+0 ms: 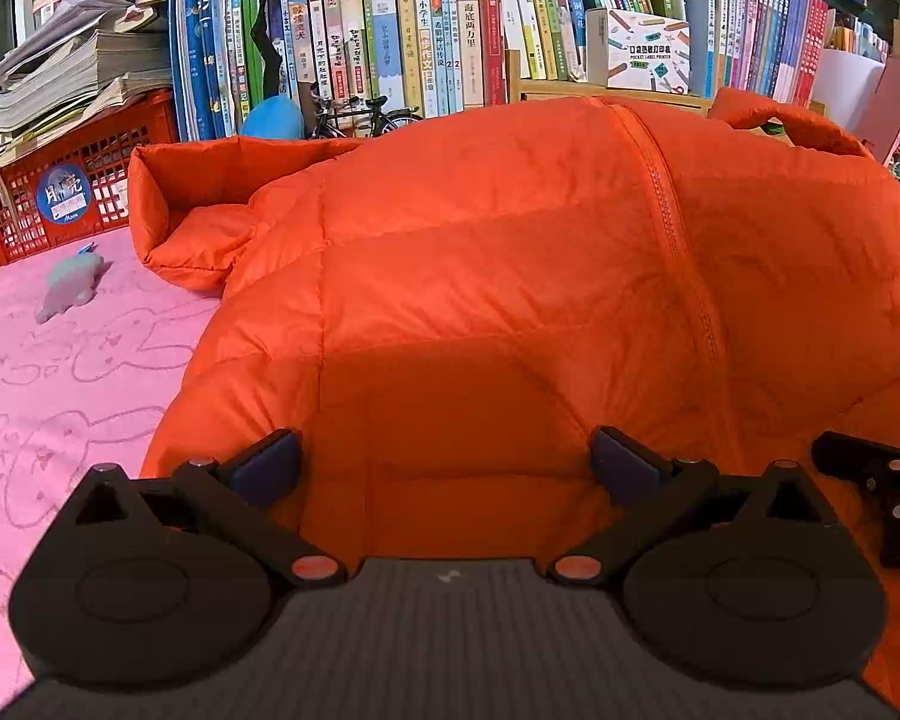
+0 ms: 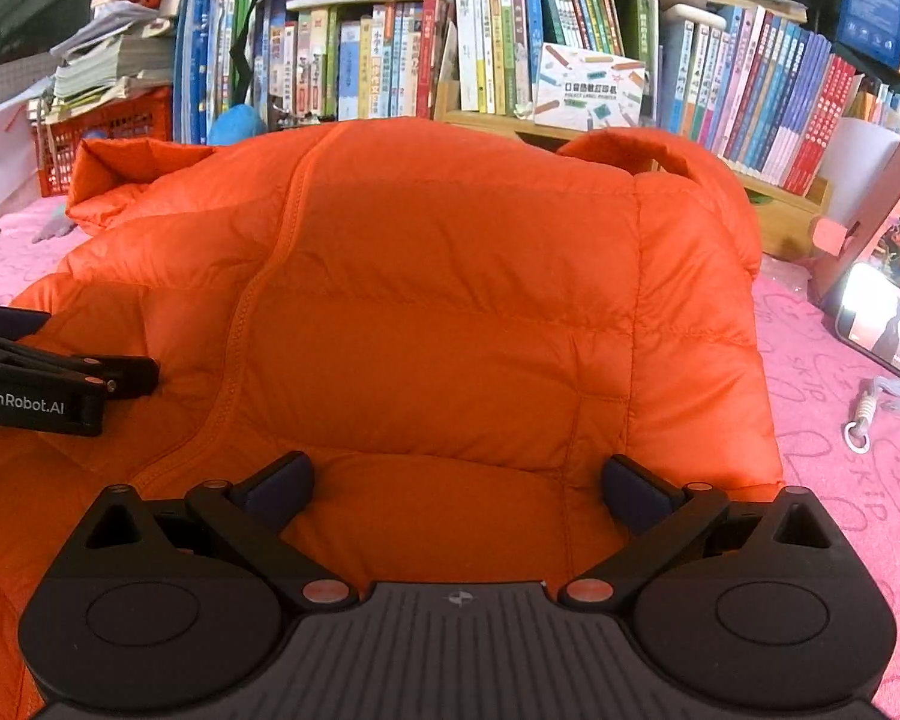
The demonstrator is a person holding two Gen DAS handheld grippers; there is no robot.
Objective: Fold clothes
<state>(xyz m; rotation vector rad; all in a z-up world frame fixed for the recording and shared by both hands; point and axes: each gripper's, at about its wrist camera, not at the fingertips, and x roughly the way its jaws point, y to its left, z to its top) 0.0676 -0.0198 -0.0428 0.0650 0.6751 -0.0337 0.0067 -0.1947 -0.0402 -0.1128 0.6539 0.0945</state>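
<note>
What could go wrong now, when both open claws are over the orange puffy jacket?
1. The puffy jacket may slip from a shallow pinch, because the left claw and right claw are open, gripping nothing.
2. Dragging it could sweep the small grey toy or the phone beside it.

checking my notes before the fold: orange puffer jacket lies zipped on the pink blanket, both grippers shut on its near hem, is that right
Not quite. The orange puffer jacket does lie zipped on the pink blanket, but neither gripper is shut on the hem. The left gripper and the right gripper are both open, fingers spread wide over the fabric, as each wrist view shows.
</note>
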